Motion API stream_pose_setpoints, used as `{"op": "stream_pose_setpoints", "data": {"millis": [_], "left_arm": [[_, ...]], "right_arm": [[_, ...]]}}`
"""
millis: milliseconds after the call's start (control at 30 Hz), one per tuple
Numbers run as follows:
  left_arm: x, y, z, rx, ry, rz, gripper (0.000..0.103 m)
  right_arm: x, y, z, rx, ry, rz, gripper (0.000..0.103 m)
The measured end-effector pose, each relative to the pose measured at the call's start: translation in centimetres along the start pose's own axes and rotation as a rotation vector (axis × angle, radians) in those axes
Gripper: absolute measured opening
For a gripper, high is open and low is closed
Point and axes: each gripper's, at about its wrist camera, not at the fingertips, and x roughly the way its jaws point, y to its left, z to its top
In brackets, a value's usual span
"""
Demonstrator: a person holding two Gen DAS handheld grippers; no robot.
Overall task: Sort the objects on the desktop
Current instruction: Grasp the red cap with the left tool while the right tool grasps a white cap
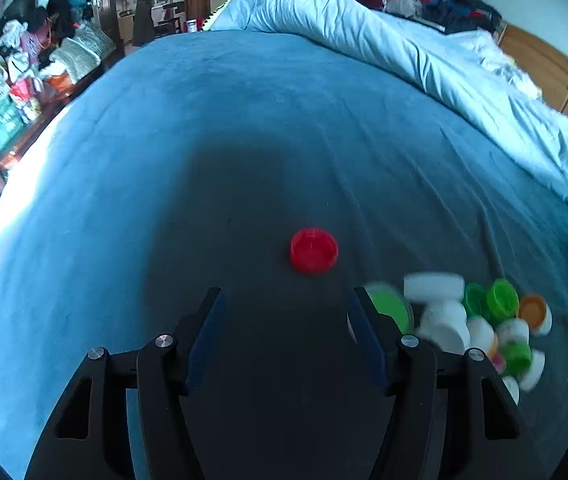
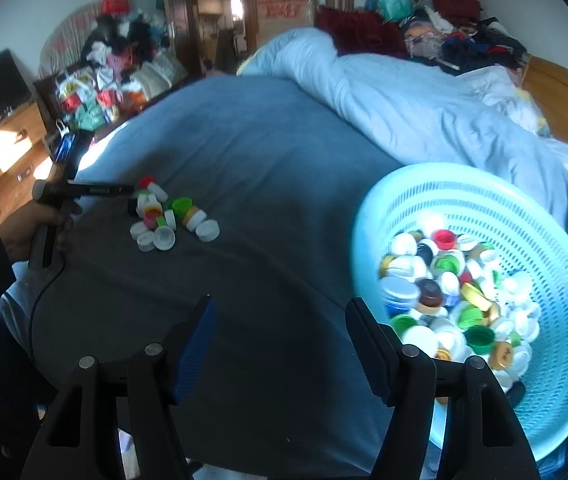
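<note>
A lived-in home bedroom

A bed [image 1: 244, 100] with a blue sheet and a rumpled pale duvet [image 1: 384, 40] fills the room, clothes piled [image 2: 464, 40] at its head, wooden drawers [image 2: 4, 152] alongside, and a doorway [image 2: 216, 12] opening onto further rooms.

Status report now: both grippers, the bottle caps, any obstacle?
Left gripper open, empty, above the bed. Right gripper open, empty, beside the basket. Red cap lies alone; cap pile unsorted. Nothing in the way.
</note>
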Motion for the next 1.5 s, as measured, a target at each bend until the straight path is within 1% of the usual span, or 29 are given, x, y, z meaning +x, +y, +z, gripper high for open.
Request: {"op": "stream_pose_setpoints", "data": {"millis": [133,200,233,267,300,333,367,433,533,600,667,767,867,967,1033,1067,1100,1133,1167,1200,1300,1367,1433,1500], "left_arm": [[1.8,0.3,2.1,0.013,-0.014,-0.033,0.057],[2.6,-0.5,2.7,0.054,0.005,-0.013,0.057],[3.2,-1.0,3.1,0.075,0.017,-0.001,0.054],[3.4,-1.4,3.2,0.103,0.019,0.020,0.042],[3.5,-1.7,3.1,0.126,0.026,0.053,0.024],[3.3,-1.6,3.0,0.124,0.024,0.055,0.025],[3.0,-1.5,2.8,0.106,0.015,0.050,0.024],[1.7,-0.9,2.1,0.069,-0.004,0.052,0.024],[-0.5,0.6,0.9,-0.016,-0.035,0.030,0.025],[-1.4,1.9,-0.2,-0.065,-0.047,0.018,0.025],[-1.6,2.9,-0.2,-0.112,-0.047,-0.006,0.025],[-1.5,4.0,0.3,-0.164,-0.068,-0.063,0.025],[-1.1,4.2,0.2,-0.167,-0.060,-0.085,0.025],[-0.9,4.6,0.2,-0.187,-0.056,-0.107,0.025],[-1.2,4.9,0.1,-0.199,-0.062,-0.117,0.025],[-1.1,5.0,0.1,-0.204,-0.064,-0.121,0.025],[-1.1,5.1,0.1,-0.210,-0.065,-0.126,0.025],[-1.1,5.2,0.0,-0.213,-0.065,-0.130,0.025],[-1.0,5.3,0.0,-0.214,-0.063,-0.134,0.025],[-0.9,5.4,-0.1,-0.211,-0.058,-0.137,0.025],[-0.4,5.4,0.0,-0.212,-0.049,-0.144,0.025],[-0.1,5.6,0.1,-0.212,-0.046,-0.149,0.025],[0.2,5.8,0.0,-0.214,-0.040,-0.154,0.025],[0.1,5.8,0.0,-0.212,-0.048,-0.145,0.025]], "right_arm": [[2.2,1.3,0.8,-0.020,0.040,0.013,0.072],[3.2,2.2,1.3,-0.035,0.052,0.025,0.072],[3.4,2.5,1.5,-0.040,0.054,0.030,0.072],[3.8,2.9,1.7,-0.045,0.055,0.041,0.072],[4.0,3.1,2.0,-0.047,0.054,0.053,0.072],[4.2,3.5,2.4,-0.048,0.045,0.068,0.067],[4.3,3.9,2.8,-0.048,0.038,0.088,0.056],[5.1,4.9,4.2,-0.063,0.028,0.150,0.046],[7.2,6.2,7.3,-0.072,-0.006,0.251,0.046],[9.5,7.7,9.6,-0.134,-0.004,0.301,0.046],[12.2,10.0,12.0,-0.234,0.010,0.343,0.046],[16.4,13.0,14.4,-0.375,0.079,0.367,0.046],[20.1,15.1,15.6,-0.431,0.171,0.412,0.046],[22.7,17.0,16.0,-0.474,0.222,0.418,0.046],[24.2,17.5,16.2,-0.472,0.242,0.410,0.046],[24.9,17.5,16.3,-0.454,0.253,0.412,0.044],[25.4,17.4,16.5,-0.437,0.260,0.409,0.039],[25.7,17.3,16.5,-0.433,0.269,0.400,0.016],[26.0,17.3,16.6,-0.429,0.276,0.389,0.012],[26.2,17.0,16.5,-0.423,0.278,0.376,0.012],[26.2,16.3,16.1,-0.409,0.292,0.379,0.013],[27.1,16.9,15.4,-0.431,0.315,0.368,0.013],[27.6,17.3,14.9,-0.427,0.299,0.362,0.013],[27.4,17.0,14.9,-0.386,0.272,0.353,0.012]]}}
